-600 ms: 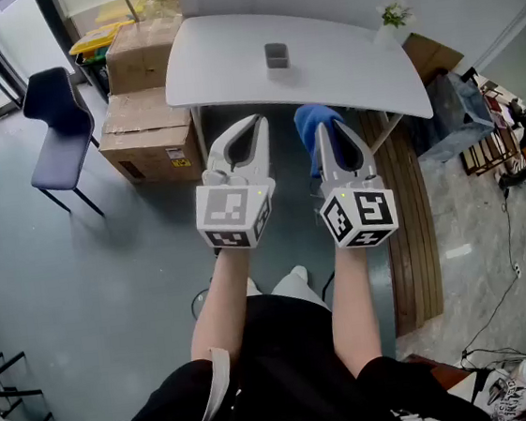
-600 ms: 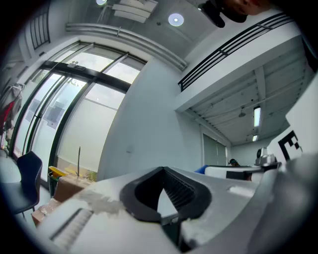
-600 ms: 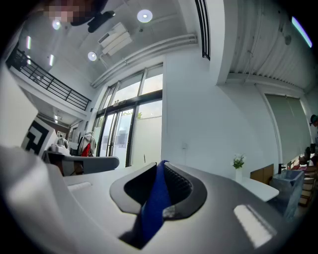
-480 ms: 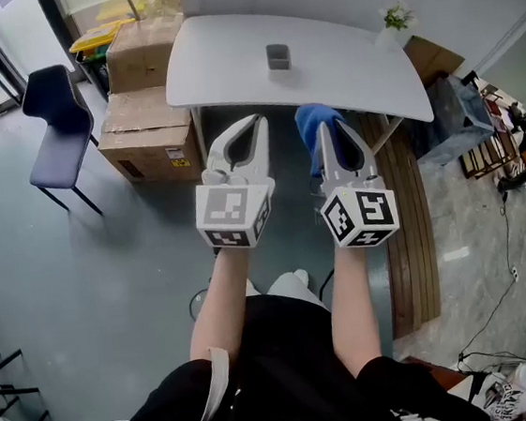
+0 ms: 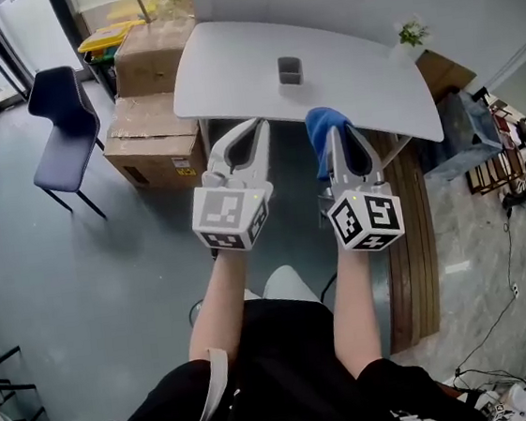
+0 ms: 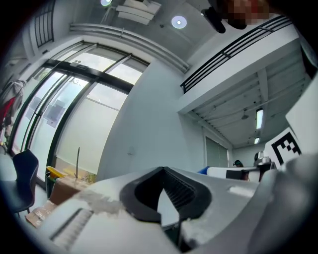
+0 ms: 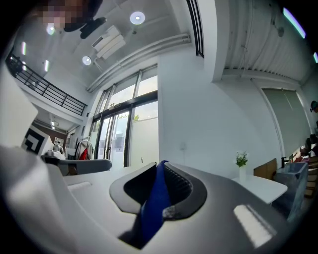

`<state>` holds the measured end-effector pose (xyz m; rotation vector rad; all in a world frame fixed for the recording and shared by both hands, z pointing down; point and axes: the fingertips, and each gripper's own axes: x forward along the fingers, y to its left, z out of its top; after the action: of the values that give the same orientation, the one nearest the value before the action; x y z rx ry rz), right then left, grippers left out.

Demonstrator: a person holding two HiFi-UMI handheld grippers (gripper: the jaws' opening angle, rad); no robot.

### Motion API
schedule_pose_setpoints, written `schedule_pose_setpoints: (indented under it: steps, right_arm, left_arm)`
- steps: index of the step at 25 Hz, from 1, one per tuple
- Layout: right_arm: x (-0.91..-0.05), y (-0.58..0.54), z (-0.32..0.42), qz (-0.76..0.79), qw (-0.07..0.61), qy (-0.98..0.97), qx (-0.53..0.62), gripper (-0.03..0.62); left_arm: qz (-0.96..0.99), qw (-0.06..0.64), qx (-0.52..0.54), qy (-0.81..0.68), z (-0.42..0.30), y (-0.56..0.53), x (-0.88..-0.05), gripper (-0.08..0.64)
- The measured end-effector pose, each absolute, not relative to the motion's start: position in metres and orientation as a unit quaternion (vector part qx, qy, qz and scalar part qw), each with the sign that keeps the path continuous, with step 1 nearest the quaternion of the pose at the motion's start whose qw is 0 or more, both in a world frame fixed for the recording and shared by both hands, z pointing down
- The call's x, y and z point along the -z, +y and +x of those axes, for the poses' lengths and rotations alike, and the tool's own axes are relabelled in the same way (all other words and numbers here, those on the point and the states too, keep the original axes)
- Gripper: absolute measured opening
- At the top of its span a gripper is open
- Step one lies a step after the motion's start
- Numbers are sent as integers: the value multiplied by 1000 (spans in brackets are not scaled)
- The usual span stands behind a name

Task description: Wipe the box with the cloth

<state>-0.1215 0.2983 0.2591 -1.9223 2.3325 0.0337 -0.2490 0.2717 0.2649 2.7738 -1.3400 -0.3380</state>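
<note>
A small grey box (image 5: 290, 71) stands near the middle of a white table (image 5: 228, 67), ahead of both grippers. My right gripper (image 5: 332, 135) is shut on a blue cloth (image 5: 320, 121), which bunches out past its tips just short of the table's near edge. In the right gripper view the blue cloth (image 7: 156, 203) runs between the closed jaws of the right gripper (image 7: 160, 166). My left gripper (image 5: 257, 123) is held beside it, shut with nothing in it. The left gripper (image 6: 164, 171) points up at the wall and ceiling in its own view.
Stacked cardboard boxes (image 5: 151, 123) stand left of the table, with a dark blue chair (image 5: 61, 114) further left. A small potted plant (image 5: 410, 35) sits on the table's right end. A wooden bench (image 5: 419, 234) runs along the right side.
Both grippers stay shut and side by side. The view has shifted a little, so the table and box sit slightly lower and further right in the picture.
</note>
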Motion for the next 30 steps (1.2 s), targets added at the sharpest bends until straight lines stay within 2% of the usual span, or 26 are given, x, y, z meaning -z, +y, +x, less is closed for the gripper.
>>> schedule_pose_setpoints:
  steps: [7,21,30]
  right_arm:
    - [-256,242,-76,-651,79,755,-13,43]
    - [-296,6,22,-628,100,771,40,43]
    - [-298,-111,84,-601,101,792,43,43]
  left_arm:
    - [895,32,134,-425,-225,213,-269,0]
    - [896,46,49,-439,-145,-9,-326,0]
    - [892,11,14,-452,-86,-119,-326,0]
